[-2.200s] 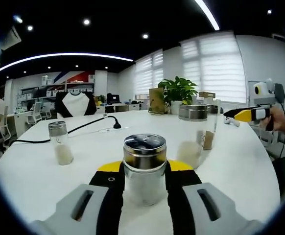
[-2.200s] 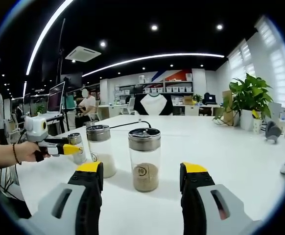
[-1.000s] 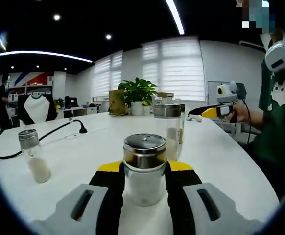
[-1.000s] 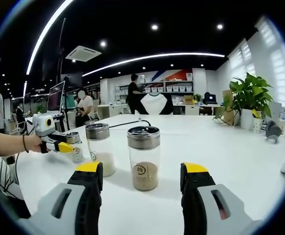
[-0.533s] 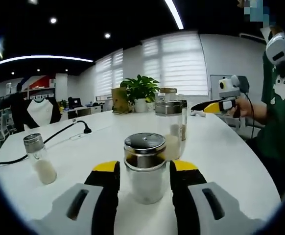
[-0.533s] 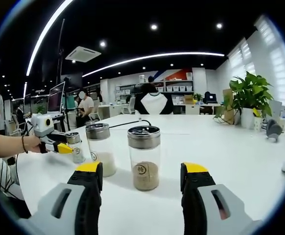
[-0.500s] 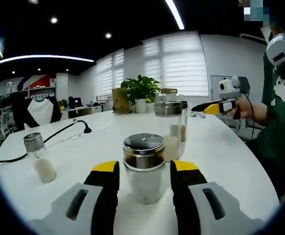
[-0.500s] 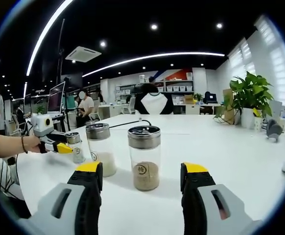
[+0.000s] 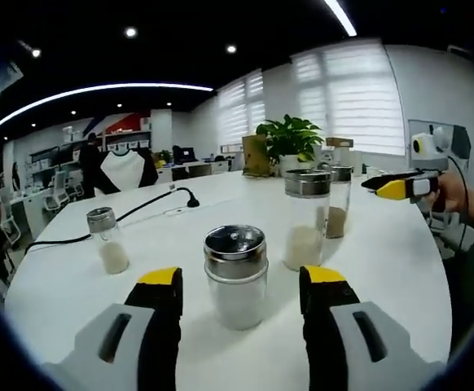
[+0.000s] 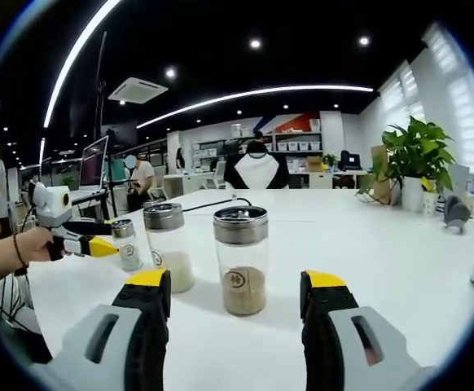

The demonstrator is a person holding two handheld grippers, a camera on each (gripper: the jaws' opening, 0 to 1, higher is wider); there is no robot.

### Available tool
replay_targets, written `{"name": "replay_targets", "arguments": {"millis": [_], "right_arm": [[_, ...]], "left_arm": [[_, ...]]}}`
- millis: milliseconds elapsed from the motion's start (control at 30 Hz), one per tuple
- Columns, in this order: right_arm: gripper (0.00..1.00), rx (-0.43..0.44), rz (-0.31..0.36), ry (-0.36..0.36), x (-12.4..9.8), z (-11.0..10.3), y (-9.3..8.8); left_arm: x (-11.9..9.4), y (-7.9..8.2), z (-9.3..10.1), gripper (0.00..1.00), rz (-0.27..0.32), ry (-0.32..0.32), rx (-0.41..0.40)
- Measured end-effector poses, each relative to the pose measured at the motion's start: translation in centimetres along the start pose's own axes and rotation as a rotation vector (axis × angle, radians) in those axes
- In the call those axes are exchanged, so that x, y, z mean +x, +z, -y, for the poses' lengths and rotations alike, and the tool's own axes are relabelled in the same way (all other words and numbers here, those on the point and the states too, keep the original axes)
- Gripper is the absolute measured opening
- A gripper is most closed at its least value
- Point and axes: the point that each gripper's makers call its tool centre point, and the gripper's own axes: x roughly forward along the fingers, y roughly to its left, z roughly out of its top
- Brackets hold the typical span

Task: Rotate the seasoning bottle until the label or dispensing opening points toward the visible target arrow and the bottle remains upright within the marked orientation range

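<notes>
The seasoning bottle, a short clear glass jar with a shiny perforated steel cap, is standing upright on the round white table, its long axis vertical, between the jaws of the left gripper. Those yellow-tipped black jaws are sitting apart, clear of the glass on both sides and gripping nothing. No label is showing on its near side, so which way it is facing cannot be told.

The right gripper is likewise standing spread wide and holding nothing, with a taller steel-capped glass jar of tan granules upright ahead of its jaws. Just beside that jar, a similar tall jar is holding white powder. A small slim shaker, well apart, is holding a little white powder.
</notes>
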Motion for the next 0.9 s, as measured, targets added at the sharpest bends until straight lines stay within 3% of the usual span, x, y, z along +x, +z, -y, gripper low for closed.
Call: {"name": "replay_targets", "arguments": {"millis": [100,167,200,367,433,500,567,800,900], "right_arm": [[0.65,0.0,0.001,0.001,0.0,-0.1,0.0],[0.65,-0.001,-0.001,0.001,0.0,-0.1,0.0],[0.65,-0.001,-0.002,0.001,0.0,-0.1,-0.1],[0.65,-0.001,-0.001,0.001,-0.1,-0.2,-0.1],[0.65,0.003,-0.002,0.0,-0.1,-0.2,-0.1],[0.65,0.002,-0.003,0.0,0.0,-0.2,-0.2],[0.65,0.003,-0.002,0.002,0.0,-0.3,-0.2],[0.65,0.008,-0.004,0.0,-0.1,-0.2,-0.3],[0.65,0.008,-0.008,0.006,-0.1,-0.4,-0.4]], "left_arm": [[-0.1,0.4,0.0,0.6,0.037,0.059,-0.056],[-0.3,0.5,-0.5,0.58,0.035,0.128,-0.015],[-0.2,0.5,-0.2,0.58,0.039,0.126,-0.008],[-0.3,0.7,-0.4,0.59,0.029,0.222,-0.025],[-0.3,0.8,-0.5,0.59,0.037,0.262,-0.047],[-0.1,1.1,-0.7,0.6,0.085,0.289,-0.111],[-0.2,0.7,-1.1,0.59,0.073,0.342,-0.147],[-0.1,0.2,-1.5,0.59,0.071,0.41,-0.162],[-0.3,-0.6,-1.9,0.58,0.032,0.473,-0.175]]}}
